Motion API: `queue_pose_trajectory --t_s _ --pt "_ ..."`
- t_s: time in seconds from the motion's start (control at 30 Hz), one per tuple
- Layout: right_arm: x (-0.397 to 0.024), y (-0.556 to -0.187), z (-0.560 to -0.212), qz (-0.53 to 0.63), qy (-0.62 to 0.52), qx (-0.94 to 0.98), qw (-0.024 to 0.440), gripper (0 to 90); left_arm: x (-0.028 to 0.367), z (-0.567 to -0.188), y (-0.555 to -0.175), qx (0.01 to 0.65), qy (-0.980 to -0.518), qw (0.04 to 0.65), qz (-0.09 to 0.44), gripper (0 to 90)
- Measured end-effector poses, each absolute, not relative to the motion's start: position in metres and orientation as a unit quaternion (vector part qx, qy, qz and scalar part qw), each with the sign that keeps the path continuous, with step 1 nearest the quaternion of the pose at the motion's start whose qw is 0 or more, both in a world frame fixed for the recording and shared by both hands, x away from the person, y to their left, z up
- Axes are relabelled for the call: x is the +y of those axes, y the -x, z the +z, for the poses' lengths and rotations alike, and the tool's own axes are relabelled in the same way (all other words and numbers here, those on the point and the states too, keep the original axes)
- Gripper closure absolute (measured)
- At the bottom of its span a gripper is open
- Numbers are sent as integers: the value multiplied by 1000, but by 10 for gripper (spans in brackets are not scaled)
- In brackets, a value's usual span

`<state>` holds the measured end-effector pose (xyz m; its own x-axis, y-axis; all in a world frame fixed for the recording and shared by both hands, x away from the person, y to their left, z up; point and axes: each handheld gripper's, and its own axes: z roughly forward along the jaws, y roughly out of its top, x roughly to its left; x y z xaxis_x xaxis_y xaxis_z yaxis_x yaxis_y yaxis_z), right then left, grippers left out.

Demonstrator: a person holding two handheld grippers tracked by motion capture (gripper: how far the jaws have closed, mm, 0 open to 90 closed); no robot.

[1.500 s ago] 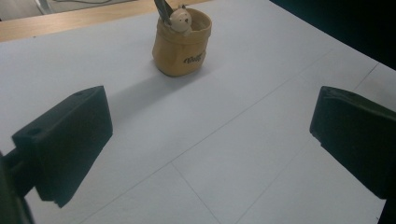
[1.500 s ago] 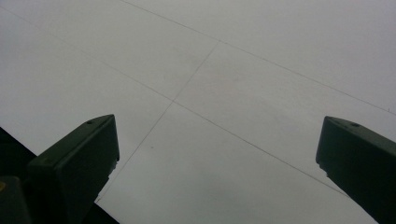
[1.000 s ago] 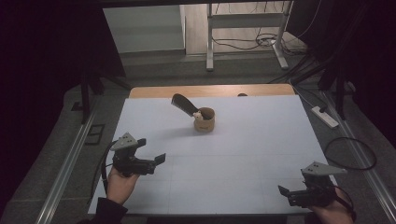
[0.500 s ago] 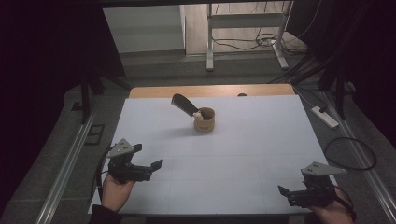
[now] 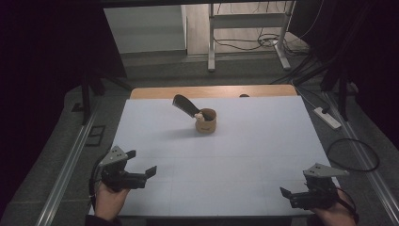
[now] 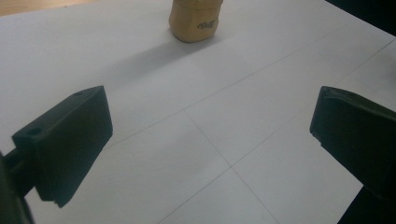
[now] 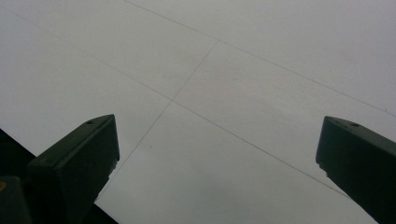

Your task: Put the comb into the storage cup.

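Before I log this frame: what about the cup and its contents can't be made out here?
- Cup: top cut off by the left gripper view's upper edge; its print is blurred.
- Pale item at the cup's rim, high view: too small to identify.
- Dark object leaning from the cup: lower end hidden inside.

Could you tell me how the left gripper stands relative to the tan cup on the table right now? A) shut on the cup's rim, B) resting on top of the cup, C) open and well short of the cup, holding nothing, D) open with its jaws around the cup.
C: the left gripper sits near the table's front edge with its jaws spread and only bare white table between them, while the tan cup stands far ahead.
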<state>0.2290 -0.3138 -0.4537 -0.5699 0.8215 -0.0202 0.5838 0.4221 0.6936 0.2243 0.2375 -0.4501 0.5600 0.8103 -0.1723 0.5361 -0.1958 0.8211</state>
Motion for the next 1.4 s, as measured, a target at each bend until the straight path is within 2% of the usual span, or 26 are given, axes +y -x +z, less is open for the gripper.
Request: queue_pose_trajectory --t_s 1.4 --pt "-314 -229 -454 326 -431 821 183 0 264 -467 -179 489 -754 408 158 0"
